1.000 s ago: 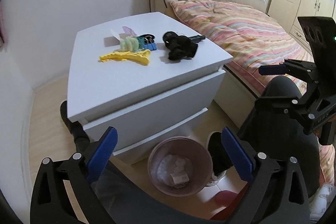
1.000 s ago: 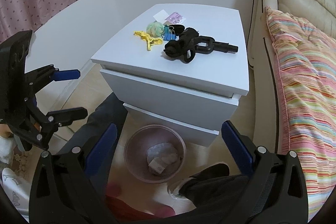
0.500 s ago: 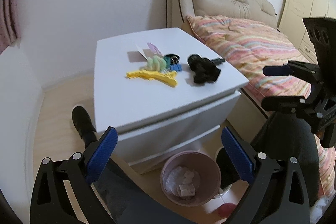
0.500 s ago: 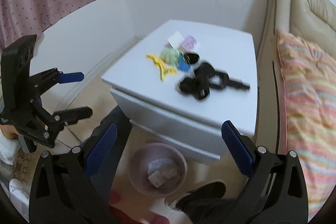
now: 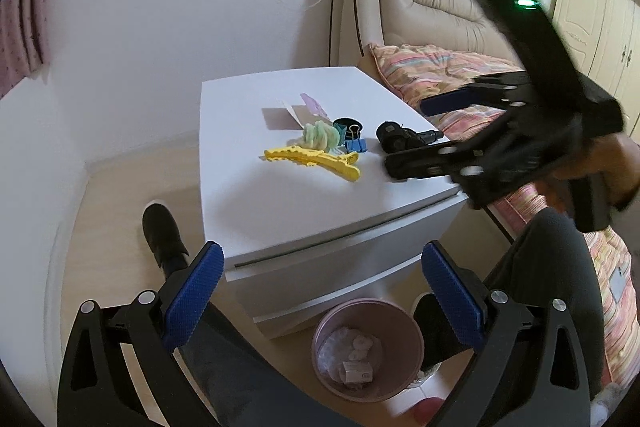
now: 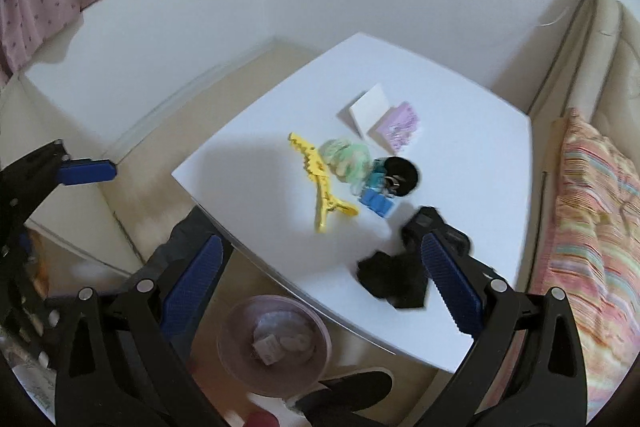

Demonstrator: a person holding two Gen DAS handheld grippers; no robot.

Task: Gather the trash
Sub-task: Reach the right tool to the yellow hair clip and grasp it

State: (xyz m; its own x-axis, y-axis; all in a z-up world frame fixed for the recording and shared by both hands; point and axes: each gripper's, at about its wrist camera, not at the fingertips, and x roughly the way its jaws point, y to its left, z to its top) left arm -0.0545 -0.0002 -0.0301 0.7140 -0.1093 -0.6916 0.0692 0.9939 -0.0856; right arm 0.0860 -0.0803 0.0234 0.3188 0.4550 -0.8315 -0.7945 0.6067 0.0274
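Both grippers hold nothing, jaws spread wide. Right gripper [image 6: 320, 291] hangs over the front edge of the white nightstand [image 6: 472, 147], nearer the clutter than the left gripper [image 5: 322, 291], which sits low in front of the drawers. Likely trash, a white paper [image 6: 370, 107] and a purple wrapper [image 6: 400, 127], lies ahead of the right gripper beyond the yellow clip [image 6: 320, 187], whose long axis points toward it. Below stands the pink bin [image 6: 274, 341].
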